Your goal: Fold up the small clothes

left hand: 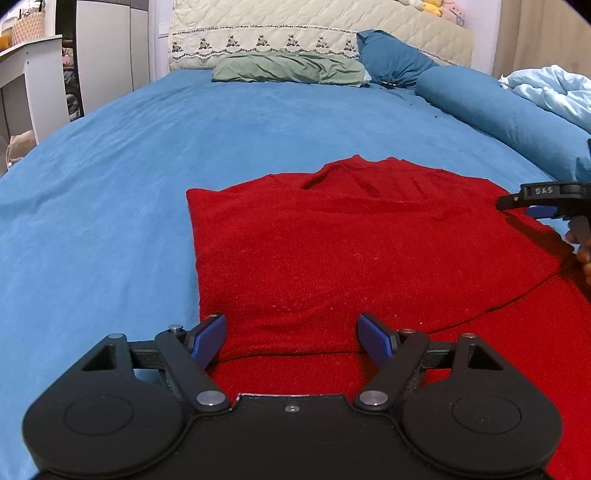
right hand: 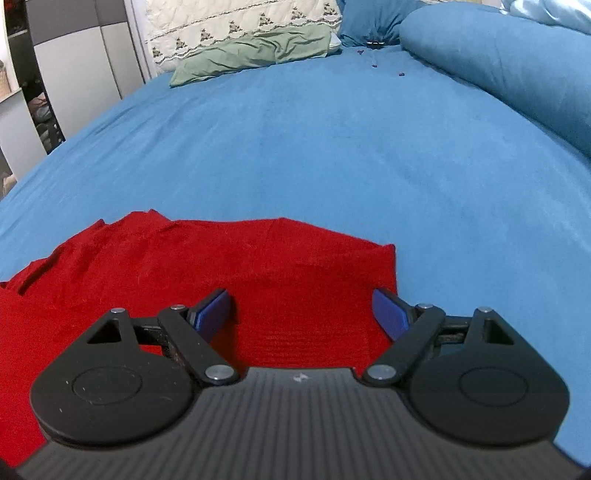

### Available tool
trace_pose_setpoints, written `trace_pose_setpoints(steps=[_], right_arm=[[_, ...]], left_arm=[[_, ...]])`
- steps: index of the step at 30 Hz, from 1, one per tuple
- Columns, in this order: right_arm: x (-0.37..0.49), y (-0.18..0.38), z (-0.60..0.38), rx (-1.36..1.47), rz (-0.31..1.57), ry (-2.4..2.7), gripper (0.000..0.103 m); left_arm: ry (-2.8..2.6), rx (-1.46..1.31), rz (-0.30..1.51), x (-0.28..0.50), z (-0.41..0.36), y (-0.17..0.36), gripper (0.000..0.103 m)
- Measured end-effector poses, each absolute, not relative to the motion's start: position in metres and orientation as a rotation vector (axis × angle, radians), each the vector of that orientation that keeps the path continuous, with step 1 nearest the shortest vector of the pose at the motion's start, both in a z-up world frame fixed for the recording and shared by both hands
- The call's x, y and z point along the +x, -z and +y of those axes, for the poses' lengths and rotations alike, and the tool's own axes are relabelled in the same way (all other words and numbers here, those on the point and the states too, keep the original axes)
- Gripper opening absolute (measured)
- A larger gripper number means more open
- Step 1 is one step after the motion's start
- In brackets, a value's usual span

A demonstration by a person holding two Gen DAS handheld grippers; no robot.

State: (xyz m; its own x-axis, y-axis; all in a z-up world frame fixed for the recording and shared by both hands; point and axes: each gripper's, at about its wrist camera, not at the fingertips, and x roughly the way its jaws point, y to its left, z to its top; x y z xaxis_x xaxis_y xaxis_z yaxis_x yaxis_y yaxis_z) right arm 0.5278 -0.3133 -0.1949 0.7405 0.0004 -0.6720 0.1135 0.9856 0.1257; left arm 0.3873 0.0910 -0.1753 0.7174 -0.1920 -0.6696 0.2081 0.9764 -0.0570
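Garment: a red knitted top (left hand: 332,251) lies spread flat on the blue bed sheet (left hand: 129,166), at the near end of the bed; its neckline bumps up at the far edge and a folded layer makes a dark seam line across the near part.
My left gripper (left hand: 291,338): hangs low over the near left part of the red top, tilted downward; my blue fingers (left hand: 208,338) are spread wide with red cloth showing between them, and I pinch nothing.
My right gripper (right hand: 304,314): sits over the top's right side, near its far right corner (right hand: 386,254); the blue pads are spread wide apart, red knit between them, and they are not pressing on it.
Seen from my left camera: the right gripper comes in at the right edge just above the cloth, with part of a hand (left hand: 581,254) behind it.
Far end of bed: a green pillow (left hand: 288,68) lies against a cream quilted headboard (left hand: 317,26), with a dark blue pillow (left hand: 391,55) to its right.
Right side: a long blue bolster (left hand: 498,107) runs along the bed, pale blue bedding (left hand: 550,88) heaped beyond it.
Left side: a white cabinet (left hand: 107,51) stands beside the bed.
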Motion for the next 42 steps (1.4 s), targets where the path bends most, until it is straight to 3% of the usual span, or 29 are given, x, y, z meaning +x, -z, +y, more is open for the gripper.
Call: trace_pose_setpoints(steps=[8, 13, 18, 24, 29, 35, 39, 42], right_arm=[[0.426, 0.101, -0.319, 0.152, 0.568, -0.035, 0.099], [0.335, 0.034, -0.326, 0.152, 0.542, -0.055, 0.099], [0.241, -0.001, -0.341, 0.221, 0.561, -0.069, 0.1], [0.149, 0.021, -0.353, 0.209, 0.655, -0.038, 0.1], [0.097, 0.069, -0.359, 0.22, 0.777, -0.011, 0.099], [0.059, 0.124, -0.349, 0.239, 0.885, 0.03, 0.097], [0.049, 0.146, -0.334, 0.232, 0.9, 0.058, 0.094], [0.053, 0.157, -0.325, 0.24, 0.918, 0.054, 0.082]], left_arm=[[0.148, -0.062, 0.665, 0.324, 0.127, 0.097, 0.083], [0.121, -0.054, 0.669, 0.258, 0.147, 0.044, 0.09], [0.152, -0.094, 0.719, 0.192, 0.152, 0.033, 0.092], [0.175, -0.135, 0.785, 0.129, 0.134, 0.066, 0.091], [0.18, -0.118, 0.839, 0.101, 0.117, 0.099, 0.084], [0.111, -0.12, 0.824, 0.088, 0.116, 0.123, 0.084], [0.097, -0.108, 0.84, 0.091, 0.116, 0.14, 0.069], [0.106, -0.088, 0.852, 0.09, 0.112, 0.152, 0.063]])
